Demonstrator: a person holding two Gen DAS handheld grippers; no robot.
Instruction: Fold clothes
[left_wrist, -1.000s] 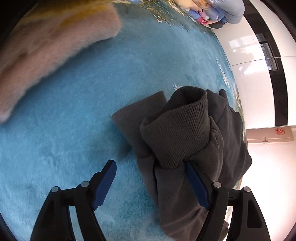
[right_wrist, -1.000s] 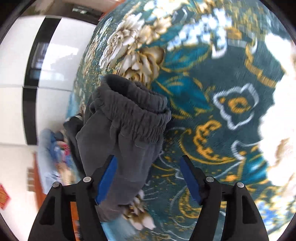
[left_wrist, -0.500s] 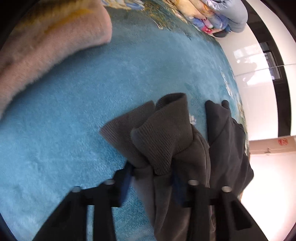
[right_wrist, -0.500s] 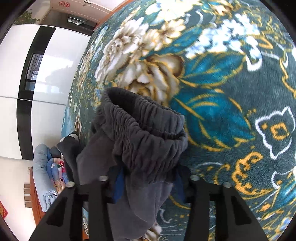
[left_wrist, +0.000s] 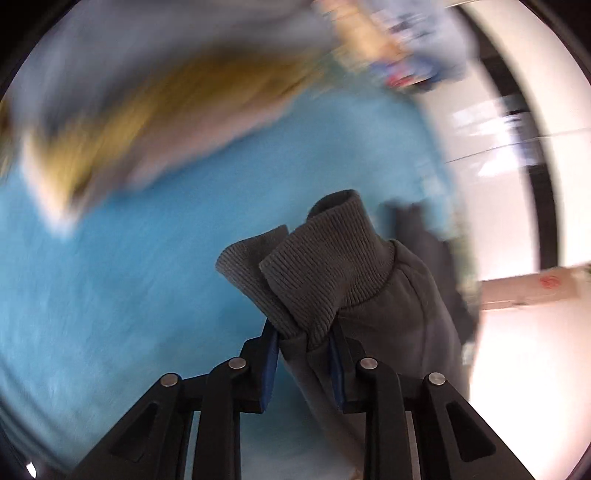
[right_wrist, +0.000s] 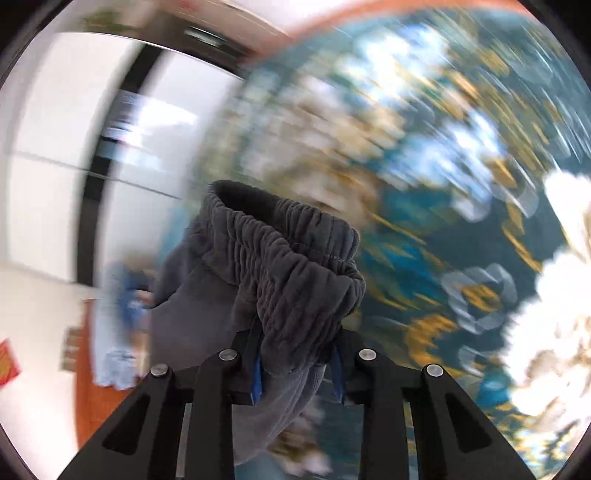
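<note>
The left gripper (left_wrist: 304, 360) is closing, its blue pads pinching the ribbed cuffs (left_wrist: 325, 269) of the grey sweatpants (left_wrist: 413, 332). The right gripper (right_wrist: 297, 369) is closing too, clamped on the pants' gathered elastic waistband (right_wrist: 284, 254). Beyond the pants, the blue floral blanket (right_wrist: 461, 229) is blurred.
</note>
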